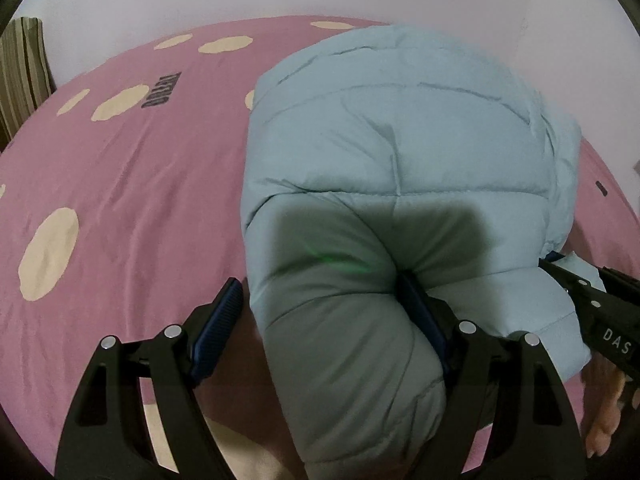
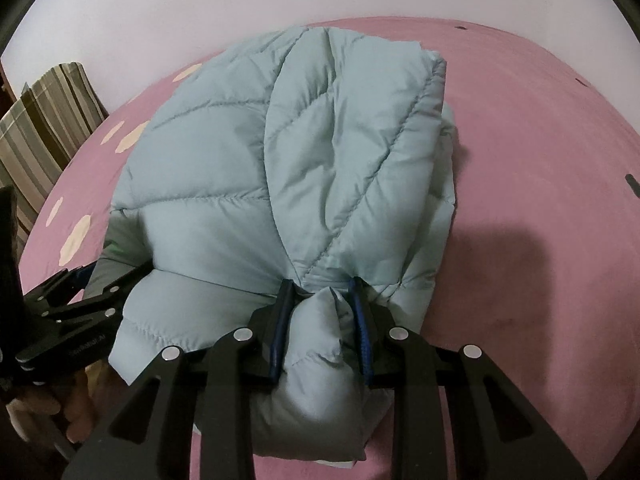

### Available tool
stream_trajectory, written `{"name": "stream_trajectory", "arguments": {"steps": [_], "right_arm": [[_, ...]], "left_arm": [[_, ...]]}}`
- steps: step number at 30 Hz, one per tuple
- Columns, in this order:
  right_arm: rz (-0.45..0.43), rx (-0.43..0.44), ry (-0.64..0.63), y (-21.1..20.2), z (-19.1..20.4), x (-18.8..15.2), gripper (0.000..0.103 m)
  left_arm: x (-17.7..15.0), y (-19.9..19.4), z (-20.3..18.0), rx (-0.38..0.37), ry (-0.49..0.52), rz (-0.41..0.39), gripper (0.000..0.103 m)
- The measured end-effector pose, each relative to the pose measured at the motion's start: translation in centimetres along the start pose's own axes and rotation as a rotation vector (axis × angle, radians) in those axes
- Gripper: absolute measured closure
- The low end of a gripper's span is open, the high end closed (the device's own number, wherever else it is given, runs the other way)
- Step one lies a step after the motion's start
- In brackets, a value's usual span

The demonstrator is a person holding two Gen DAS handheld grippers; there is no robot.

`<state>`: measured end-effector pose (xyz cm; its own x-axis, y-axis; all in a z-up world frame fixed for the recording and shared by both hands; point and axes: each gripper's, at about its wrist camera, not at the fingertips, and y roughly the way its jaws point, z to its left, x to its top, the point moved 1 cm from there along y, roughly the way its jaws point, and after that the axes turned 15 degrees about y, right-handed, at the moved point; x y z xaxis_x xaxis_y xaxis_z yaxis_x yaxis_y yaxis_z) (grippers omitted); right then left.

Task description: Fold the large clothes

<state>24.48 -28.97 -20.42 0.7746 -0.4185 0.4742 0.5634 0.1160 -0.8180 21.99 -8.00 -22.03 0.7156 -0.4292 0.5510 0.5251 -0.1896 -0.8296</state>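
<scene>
The pale blue puffer jacket (image 2: 280, 168) lies bunched in the middle of the pink spotted bedspread (image 1: 120, 184), its near edge gathered up by both tools. The right gripper (image 2: 322, 320) has its fingers narrowed on a pinched fold of that edge, while the left gripper (image 1: 320, 320) stands wide, its right pad pressed into a thick padded roll and its left pad apart from the fabric, so whether it truly grips cannot be told. To fold cleanly, both grippers, pitched steeply down side by side, should probably carry the edge forward level and together, keeping the bulky quilting taut.
</scene>
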Motion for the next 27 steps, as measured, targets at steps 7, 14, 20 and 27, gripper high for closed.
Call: {"name": "stream_trajectory", "arguments": {"steps": [7, 14, 20, 27], "right_arm": [[-0.023, 0.026, 0.033, -2.2, 0.8, -0.3, 0.075], [-0.137, 0.06, 0.01, -5.8, 2.3, 3.6, 0.073], [-0.165, 0.031, 0.008, -2.6, 2.7, 8.7, 0.073], [-0.067, -0.047, 0.028, 2.6, 0.9, 9.2, 0.073]], "left_arm": [[0.5, -3.3, 0.7, -0.013, 0.004, -0.043, 0.028], [4.0, -6.0, 4.3, -0.005, -0.052, -0.134, 0.028], [7.7, -1.4, 5.9, 0.018, -0.03, -0.083, 0.028], [8.5, 2.5, 4.0, 0.065, 0.064, 0.015, 0.028]]}}
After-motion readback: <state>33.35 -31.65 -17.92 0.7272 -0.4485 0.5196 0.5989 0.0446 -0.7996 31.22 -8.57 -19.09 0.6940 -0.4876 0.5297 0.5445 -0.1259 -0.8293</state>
